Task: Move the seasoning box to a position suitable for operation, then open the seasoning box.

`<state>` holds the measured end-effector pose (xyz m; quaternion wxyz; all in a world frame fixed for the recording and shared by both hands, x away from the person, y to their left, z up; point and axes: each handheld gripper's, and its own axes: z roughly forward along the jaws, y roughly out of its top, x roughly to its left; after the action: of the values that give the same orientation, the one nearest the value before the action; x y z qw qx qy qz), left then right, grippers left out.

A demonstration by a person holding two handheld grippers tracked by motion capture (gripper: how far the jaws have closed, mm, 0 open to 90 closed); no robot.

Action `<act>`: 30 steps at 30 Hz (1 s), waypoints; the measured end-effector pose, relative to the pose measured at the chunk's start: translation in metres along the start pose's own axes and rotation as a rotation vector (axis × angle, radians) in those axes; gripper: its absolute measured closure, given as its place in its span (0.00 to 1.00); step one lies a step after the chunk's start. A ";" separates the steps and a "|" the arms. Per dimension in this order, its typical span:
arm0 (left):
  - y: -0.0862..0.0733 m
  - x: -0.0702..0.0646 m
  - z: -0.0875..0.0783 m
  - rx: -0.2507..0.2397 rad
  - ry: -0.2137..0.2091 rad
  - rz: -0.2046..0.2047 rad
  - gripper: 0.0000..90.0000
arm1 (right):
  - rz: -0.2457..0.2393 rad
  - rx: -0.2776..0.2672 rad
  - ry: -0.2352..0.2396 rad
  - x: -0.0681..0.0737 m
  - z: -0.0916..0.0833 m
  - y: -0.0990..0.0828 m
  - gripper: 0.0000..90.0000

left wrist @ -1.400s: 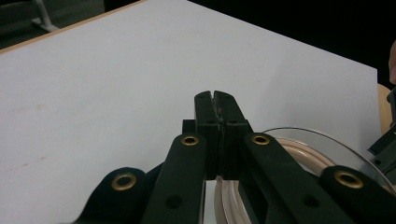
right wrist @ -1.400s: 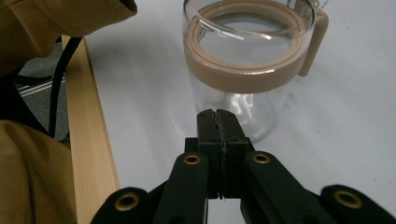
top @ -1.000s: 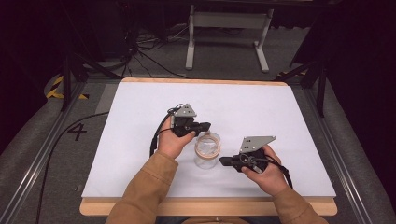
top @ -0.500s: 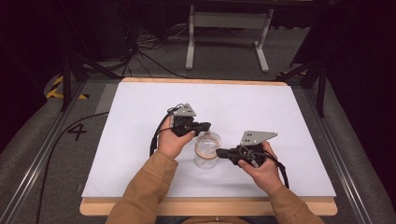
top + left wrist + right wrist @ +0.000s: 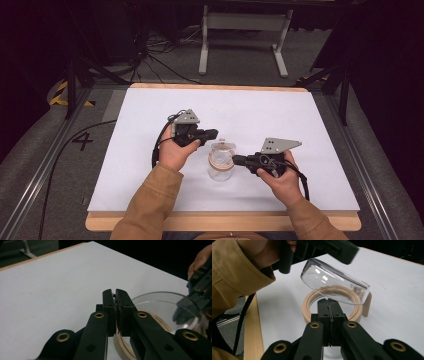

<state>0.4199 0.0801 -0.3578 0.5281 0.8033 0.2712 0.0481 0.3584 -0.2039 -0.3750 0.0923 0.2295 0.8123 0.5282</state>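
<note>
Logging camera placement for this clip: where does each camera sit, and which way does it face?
High view: above the person's side, looking forward and down on the white table; both forearms, left gripper, right gripper at a glass jar.
Left gripper view: rides the left gripper, looking along its jaws over the jar's clear lid.
Right gripper view: rides the right gripper, facing the jar's tan rim under the tilted lid; tan sleeve.
Shared: jar, lid, table.

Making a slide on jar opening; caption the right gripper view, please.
Clear lid tilted open above the jar's tan rim, right tool shut at the rim.
</note>
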 end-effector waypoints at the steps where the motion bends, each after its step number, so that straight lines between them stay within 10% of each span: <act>1: -0.001 -0.001 -0.005 0.001 0.006 -0.004 0.96 | 0.002 -0.003 0.004 0.000 0.000 0.001 1.00; 30: -0.049 0.008 -0.073 0.121 0.112 -0.127 0.88 | 0.009 -0.076 -0.001 -0.032 0.009 0.023 1.00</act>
<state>0.3813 0.1584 -0.3707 0.4645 0.8111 0.3528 0.0429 0.3959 -0.2038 -0.3609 0.0988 0.2299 0.7906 0.5589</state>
